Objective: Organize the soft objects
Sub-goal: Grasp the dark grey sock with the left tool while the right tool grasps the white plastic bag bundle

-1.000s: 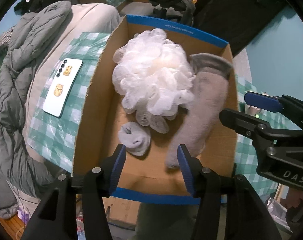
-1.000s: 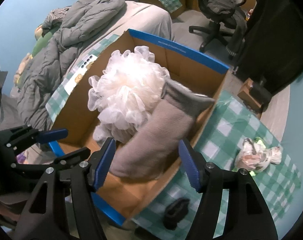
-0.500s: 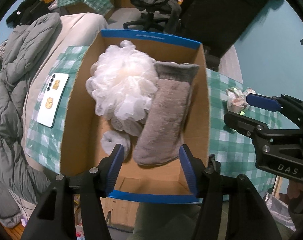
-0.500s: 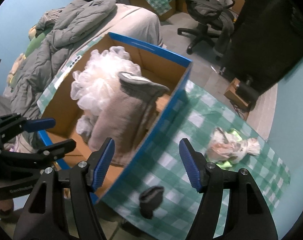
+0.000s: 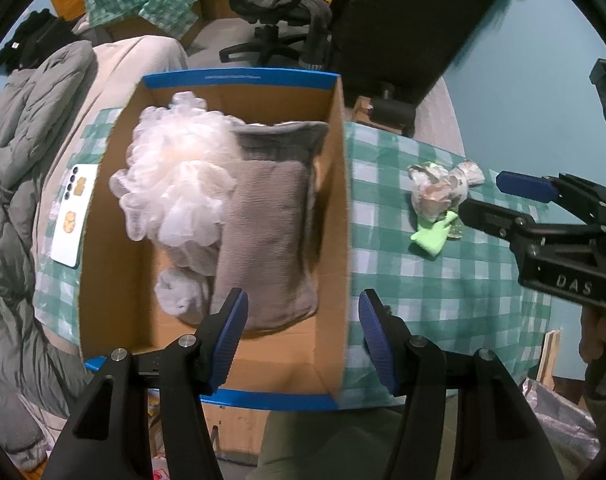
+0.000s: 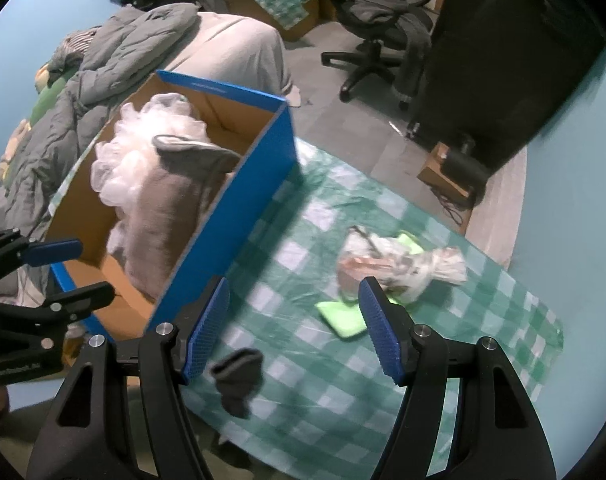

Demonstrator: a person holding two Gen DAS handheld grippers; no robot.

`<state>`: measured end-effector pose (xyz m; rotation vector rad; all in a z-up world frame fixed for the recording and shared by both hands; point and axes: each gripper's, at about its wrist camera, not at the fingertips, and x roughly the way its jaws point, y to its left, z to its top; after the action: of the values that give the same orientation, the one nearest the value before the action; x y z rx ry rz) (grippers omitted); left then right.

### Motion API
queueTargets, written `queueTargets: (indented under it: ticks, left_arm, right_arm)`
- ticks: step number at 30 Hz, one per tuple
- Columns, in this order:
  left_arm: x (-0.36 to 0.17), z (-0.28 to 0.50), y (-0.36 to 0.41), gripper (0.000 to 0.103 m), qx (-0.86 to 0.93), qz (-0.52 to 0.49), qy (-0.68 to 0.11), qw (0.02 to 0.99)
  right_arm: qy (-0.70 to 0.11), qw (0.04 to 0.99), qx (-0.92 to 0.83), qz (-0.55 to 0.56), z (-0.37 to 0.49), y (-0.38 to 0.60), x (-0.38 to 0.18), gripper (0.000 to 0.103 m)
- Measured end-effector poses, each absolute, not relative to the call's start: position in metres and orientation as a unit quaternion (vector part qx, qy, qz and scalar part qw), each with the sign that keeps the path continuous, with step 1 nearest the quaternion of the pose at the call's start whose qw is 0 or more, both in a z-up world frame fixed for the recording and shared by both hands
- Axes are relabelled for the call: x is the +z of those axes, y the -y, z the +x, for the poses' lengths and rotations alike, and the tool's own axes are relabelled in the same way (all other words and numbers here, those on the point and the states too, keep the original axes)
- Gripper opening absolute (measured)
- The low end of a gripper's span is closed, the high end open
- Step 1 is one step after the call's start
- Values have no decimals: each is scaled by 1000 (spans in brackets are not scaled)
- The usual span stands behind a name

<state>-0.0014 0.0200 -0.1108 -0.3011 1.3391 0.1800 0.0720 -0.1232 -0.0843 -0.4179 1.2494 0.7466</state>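
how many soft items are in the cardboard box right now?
3 visible in the blue-edged cardboard box: white mesh bath pouf at left, long grey plush sock along the right side, small pale grey balled sock near the front. More may be hidden underneath.

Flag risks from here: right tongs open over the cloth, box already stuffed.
The dark sock lies at the tablecloth's near edge; a nudge could drop it. The crinkly bundle rests on the green cloth, so one may drag the other. The grey towel fills the box.
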Motion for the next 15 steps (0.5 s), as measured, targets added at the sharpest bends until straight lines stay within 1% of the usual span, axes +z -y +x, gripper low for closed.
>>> queueTargets:
  ticks: [6,8,15]
  left_arm:
    - [-112,9,-3,59,74,-132,-621,769]
    - [-113,13,1,62,74,-132,-621,769]
    - [-119,37,23,65,63,-122,-622,771]
  right_arm:
    - [-573,728,331,-177,91,149,-90,68]
    - [-575,727,331,-178,97,158,-92,68]
    - [-574,716,345,-197,115,174,-105,68]
